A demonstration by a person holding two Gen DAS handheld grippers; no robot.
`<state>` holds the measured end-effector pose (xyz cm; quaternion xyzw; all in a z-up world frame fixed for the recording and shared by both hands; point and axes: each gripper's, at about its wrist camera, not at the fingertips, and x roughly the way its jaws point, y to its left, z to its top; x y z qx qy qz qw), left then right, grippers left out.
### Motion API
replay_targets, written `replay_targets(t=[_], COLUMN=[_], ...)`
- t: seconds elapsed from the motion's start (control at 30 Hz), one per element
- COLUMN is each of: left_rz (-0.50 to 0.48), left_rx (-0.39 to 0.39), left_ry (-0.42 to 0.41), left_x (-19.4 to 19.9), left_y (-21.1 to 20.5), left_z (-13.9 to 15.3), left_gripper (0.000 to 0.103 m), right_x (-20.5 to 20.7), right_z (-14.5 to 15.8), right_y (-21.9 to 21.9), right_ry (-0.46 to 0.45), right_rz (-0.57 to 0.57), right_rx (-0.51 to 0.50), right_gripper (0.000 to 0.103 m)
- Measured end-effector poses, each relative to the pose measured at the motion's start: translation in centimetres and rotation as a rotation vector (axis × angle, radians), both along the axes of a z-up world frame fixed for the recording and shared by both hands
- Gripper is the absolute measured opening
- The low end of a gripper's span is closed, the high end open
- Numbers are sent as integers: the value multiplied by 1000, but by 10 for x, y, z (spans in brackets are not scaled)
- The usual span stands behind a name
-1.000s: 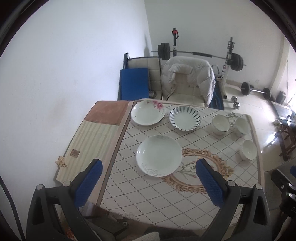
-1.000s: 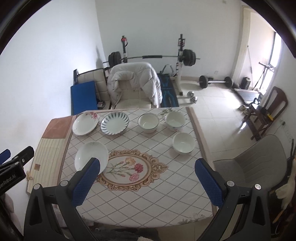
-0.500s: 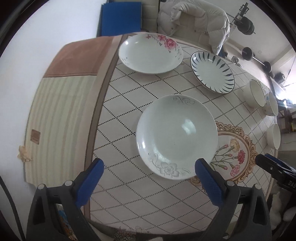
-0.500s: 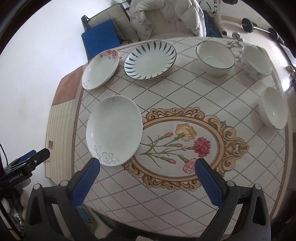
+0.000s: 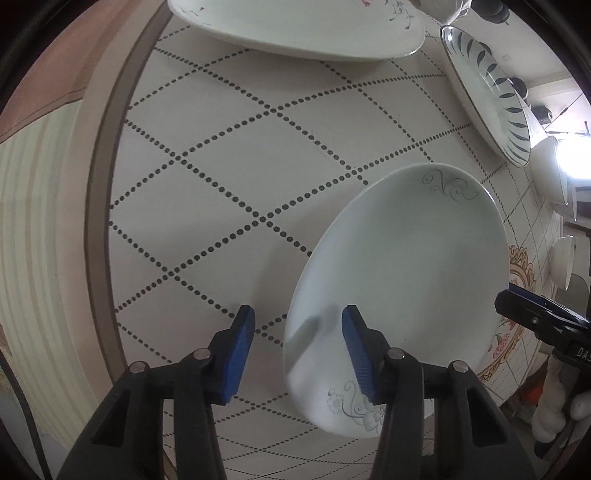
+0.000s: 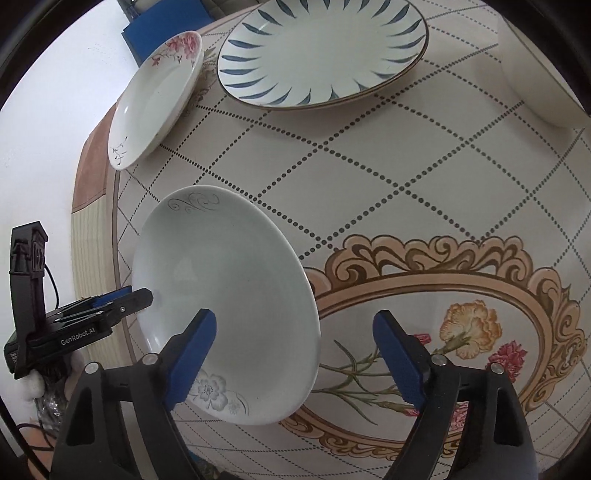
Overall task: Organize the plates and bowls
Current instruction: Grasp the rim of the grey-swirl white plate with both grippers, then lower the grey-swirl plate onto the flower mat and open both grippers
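A white plate with a grey flower print (image 5: 399,280) (image 6: 221,288) lies on the patterned tablecloth (image 5: 236,155). My left gripper (image 5: 297,339) points down over the plate's left rim, which sits between its closing jaws with the pads clear of it. One blue finger (image 5: 356,350) is above the plate, the other over the cloth. My right gripper (image 6: 295,350) straddles the opposite rim the same way, its jaws wider and also closing. Each gripper shows at the edge of the other's view: the left gripper (image 6: 144,295) and the right gripper (image 5: 506,295).
A pink-flowered plate (image 5: 295,26) (image 6: 159,96) and a blue-striped plate (image 5: 487,92) (image 6: 321,48) sit further back. White bowls (image 5: 550,173) (image 6: 543,66) stand to the right. A striped mat (image 5: 40,240) borders the table's left edge.
Both grippers have dropped from high above the table to just over the white plate, tilting downward. Their jaws have narrowed, the left more than the right.
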<state>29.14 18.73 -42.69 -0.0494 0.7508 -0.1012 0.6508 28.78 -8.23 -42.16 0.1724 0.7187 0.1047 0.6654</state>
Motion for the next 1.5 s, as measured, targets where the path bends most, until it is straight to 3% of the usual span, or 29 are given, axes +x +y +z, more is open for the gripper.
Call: replay_targets(t=[0.13, 0.2, 0.33, 0.63, 0.83, 1.13, 1.27, 1.5], left_rz=[-15, -12, -7, -1, -53, -143, -151, -144], left_rx=[-29, -27, -10, -6, -30, -32, -9, 32], left_ry=[-6, -10, -34, -59, -97, -93, -69, -72], left_x=[-3, -5, -12, -33, -28, -24, -4, -8], left_y=[-4, -6, -9, -50, -111, -200, -216, -226], left_z=[2, 4, 6, 26, 46, 31, 9, 1], left_gripper=[25, 26, 25, 22, 22, 22, 22, 22], right_x=[0, 0, -2, -8, -14, -11, -12, -19], right_z=[-15, -20, -25, -23, -6, 8, 0, -14], right_y=[3, 3, 5, -24, -75, -168, -193, -215], right_ry=[42, 54, 47, 33, 16, -25, -15, -12], right_rz=[-7, -7, 7, -18, -81, -149, -161, -156], right_rx=[43, 40, 1, 34, 37, -40, -65, -62], right_gripper=[61, 38, 21, 18, 17, 17, 17, 18])
